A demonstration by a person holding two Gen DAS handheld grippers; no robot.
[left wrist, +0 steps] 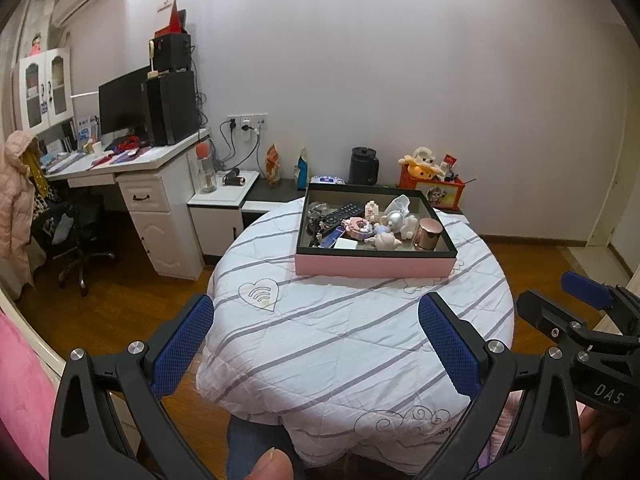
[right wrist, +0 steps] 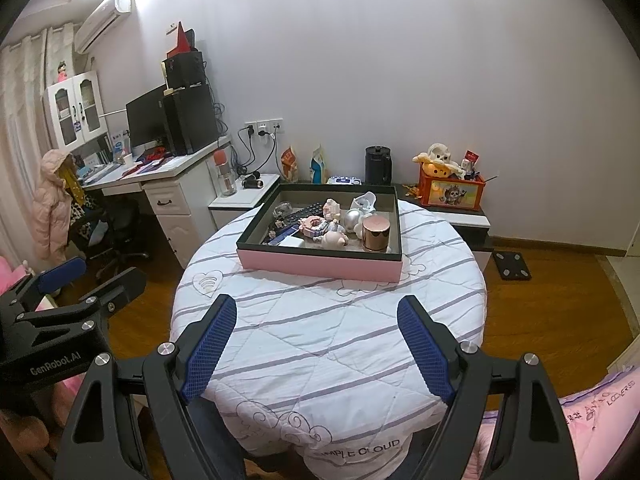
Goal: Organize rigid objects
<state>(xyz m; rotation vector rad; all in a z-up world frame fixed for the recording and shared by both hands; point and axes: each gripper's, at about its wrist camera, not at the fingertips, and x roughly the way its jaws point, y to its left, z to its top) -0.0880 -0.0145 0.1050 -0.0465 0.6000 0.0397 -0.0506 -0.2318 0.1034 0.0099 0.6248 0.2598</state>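
Observation:
A pink box with a dark rim (left wrist: 372, 267) (right wrist: 320, 266) sits at the far side of a round table under a white striped quilt (left wrist: 344, 344) (right wrist: 320, 344). It holds a black remote (left wrist: 340, 214) (right wrist: 306, 213), a rose-gold jar (left wrist: 430, 233) (right wrist: 376, 233), a silver ball (left wrist: 394, 220) (right wrist: 354, 218), a pink block model (left wrist: 356, 227) (right wrist: 312, 225) and small white figurines (left wrist: 386, 241) (right wrist: 334, 239). My left gripper (left wrist: 316, 320) and right gripper (right wrist: 316, 322) are both open and empty, above the table's near half. The right gripper also shows in the left wrist view (left wrist: 560, 300).
A white desk (left wrist: 132, 168) with a monitor and speakers stands at the left, with an office chair (left wrist: 72, 232). Behind the table are a black kettle (left wrist: 363, 166) (right wrist: 378, 165) and an orange toy box (left wrist: 434, 188) (right wrist: 452, 192). A black scale (right wrist: 512, 266) lies on the wooden floor.

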